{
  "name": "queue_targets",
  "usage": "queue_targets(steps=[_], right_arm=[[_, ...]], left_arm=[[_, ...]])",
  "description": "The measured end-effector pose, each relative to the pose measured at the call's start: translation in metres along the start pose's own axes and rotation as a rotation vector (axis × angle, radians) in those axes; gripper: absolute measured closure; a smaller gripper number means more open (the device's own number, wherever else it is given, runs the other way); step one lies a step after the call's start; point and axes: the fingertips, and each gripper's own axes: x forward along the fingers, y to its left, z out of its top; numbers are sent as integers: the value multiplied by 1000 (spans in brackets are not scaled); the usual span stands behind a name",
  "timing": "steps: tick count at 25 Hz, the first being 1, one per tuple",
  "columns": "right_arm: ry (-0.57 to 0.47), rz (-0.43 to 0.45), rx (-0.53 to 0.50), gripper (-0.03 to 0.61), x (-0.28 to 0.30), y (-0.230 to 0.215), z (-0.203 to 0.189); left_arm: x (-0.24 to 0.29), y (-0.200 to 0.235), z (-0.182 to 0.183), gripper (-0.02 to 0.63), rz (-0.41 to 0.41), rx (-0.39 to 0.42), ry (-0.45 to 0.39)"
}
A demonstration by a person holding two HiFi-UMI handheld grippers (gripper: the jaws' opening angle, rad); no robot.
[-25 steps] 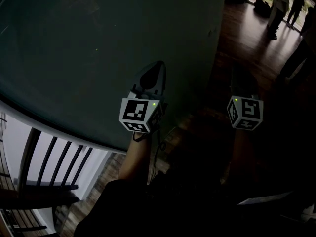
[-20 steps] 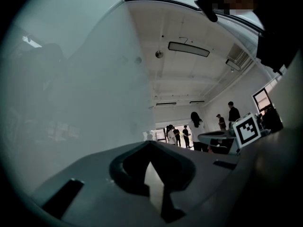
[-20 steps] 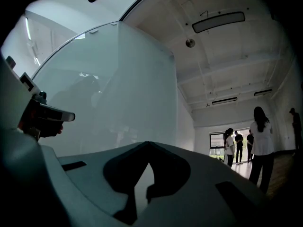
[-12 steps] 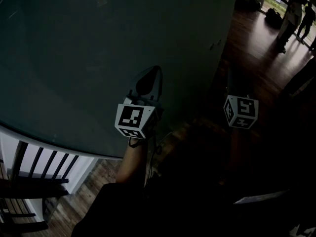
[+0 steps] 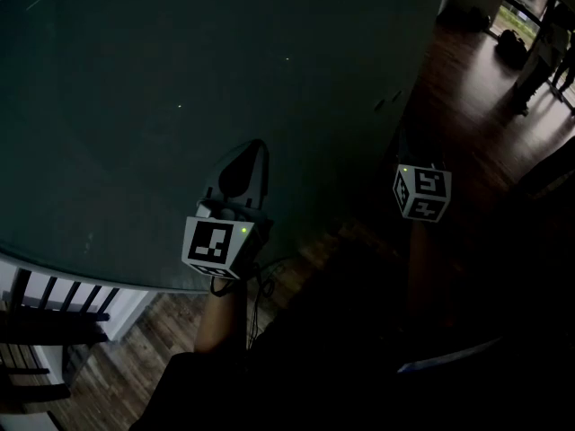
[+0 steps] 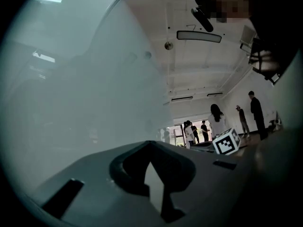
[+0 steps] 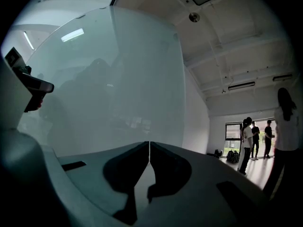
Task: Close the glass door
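Dark wood floor (image 5: pixel 476 79) runs off to a bright doorway where some people (image 7: pixel 249 143) stand. The left hand-held gripper (image 6: pixel 150 144) has its jaws shut tip to tip with nothing between them. It points at the glass door (image 5: pixel 180 79) and is very near the pane, but I cannot tell if it touches. The right hand-held gripper (image 7: pixel 149 148) is shut too and holds nothing. It is near the door's right edge. The big glass door stands upright in front of both. Past its edge are a white wall (image 7: pixel 196 122) and a ceiling light (image 6: pixel 199 36).
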Motion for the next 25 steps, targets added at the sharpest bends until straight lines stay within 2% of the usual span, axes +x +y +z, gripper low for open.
queue_targets(steps=[9,13,18,25], right_arm=[[27,58,28,569,45,-9,-32],[103,124,23,491,71,-15,-57],[139,130,45,474,97,-23,-75],[150,139,49,465,115,-22,-77]], left_arm=[[-13,1,-5,612,67,-33,28],[-8,-1,1,612,91,-14,33],[-9,1,-2,612,117,16,57],[-10,4,-8,612,130,20,74]])
